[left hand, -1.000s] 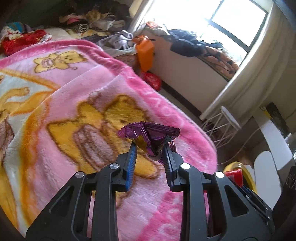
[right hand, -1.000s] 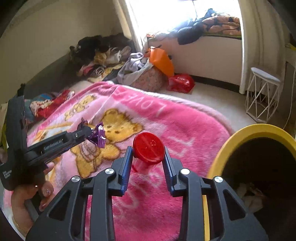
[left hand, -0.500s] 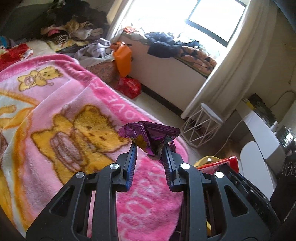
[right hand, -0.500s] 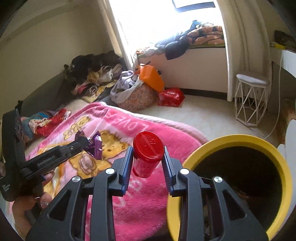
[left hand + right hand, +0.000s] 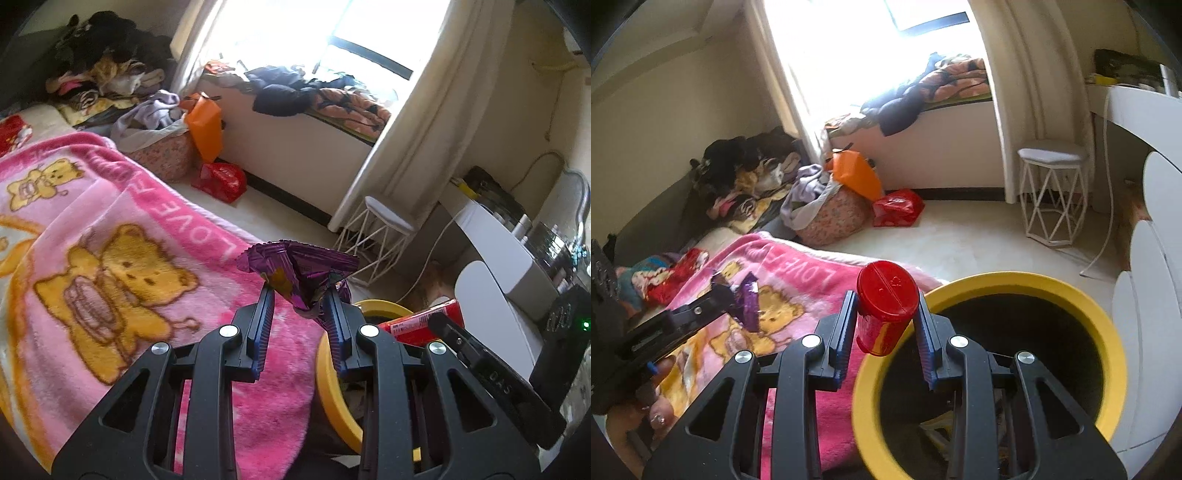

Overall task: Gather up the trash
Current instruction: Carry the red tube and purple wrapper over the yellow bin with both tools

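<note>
We carry trash to the yellow bin point(image 5: 1104, 325): our left gripper point(image 5: 301, 295) pinches a purple wrapper point(image 5: 295, 267) beside it, our right gripper point(image 5: 886, 314) squeezes a red tub point(image 5: 886, 306) at its rim. Next we should let go over it.

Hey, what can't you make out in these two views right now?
- Bin contents: right view, dark inside, near side hidden by the right tongs.
- Red tube label: left view, too small, partly behind the tongs.
- Wrapper print: left view, crumpled, unreadable.
- Bin's body: both views, cut off by the bottom edge.
</note>
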Available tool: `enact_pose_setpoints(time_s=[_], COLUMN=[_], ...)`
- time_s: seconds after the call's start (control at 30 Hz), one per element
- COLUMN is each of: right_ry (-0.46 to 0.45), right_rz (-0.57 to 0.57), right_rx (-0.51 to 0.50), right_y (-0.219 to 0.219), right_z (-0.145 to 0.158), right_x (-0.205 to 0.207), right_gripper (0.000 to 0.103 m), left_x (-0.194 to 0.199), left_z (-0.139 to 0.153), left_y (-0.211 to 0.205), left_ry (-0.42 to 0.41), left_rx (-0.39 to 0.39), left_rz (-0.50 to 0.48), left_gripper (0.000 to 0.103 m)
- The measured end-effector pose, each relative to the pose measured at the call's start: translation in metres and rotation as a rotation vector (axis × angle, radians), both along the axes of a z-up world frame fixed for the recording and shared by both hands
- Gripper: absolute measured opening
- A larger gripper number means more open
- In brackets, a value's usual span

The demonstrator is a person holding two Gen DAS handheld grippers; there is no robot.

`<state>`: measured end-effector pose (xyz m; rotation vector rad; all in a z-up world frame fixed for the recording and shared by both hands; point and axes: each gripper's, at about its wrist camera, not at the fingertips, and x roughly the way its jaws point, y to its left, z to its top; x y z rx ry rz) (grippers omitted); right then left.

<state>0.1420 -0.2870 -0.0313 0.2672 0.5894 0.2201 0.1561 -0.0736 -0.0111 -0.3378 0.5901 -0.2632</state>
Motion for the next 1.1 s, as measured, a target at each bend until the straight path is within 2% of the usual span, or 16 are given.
enact_pose_setpoints(time_s=[0.67,1.1], right_ry=[0.005,0.048], right_rz=[-0.156,-0.198], right_rx=[-0.002,0.011], right_y=[-0.064,-0.089], right_z=[-0.006,-0.017], right_x=[-0.009,-0.005], right_gripper=[0.029,0.029], left_x=[-0.013,-0.013], left_z=[0.001,-0.015], left_y=[-0.063,-0.099], left_ry=[-0.019,0.002], left_rx=[0.074,0.141], left_rz=[-0.128,-0.205], left_gripper=[0.021,0.021])
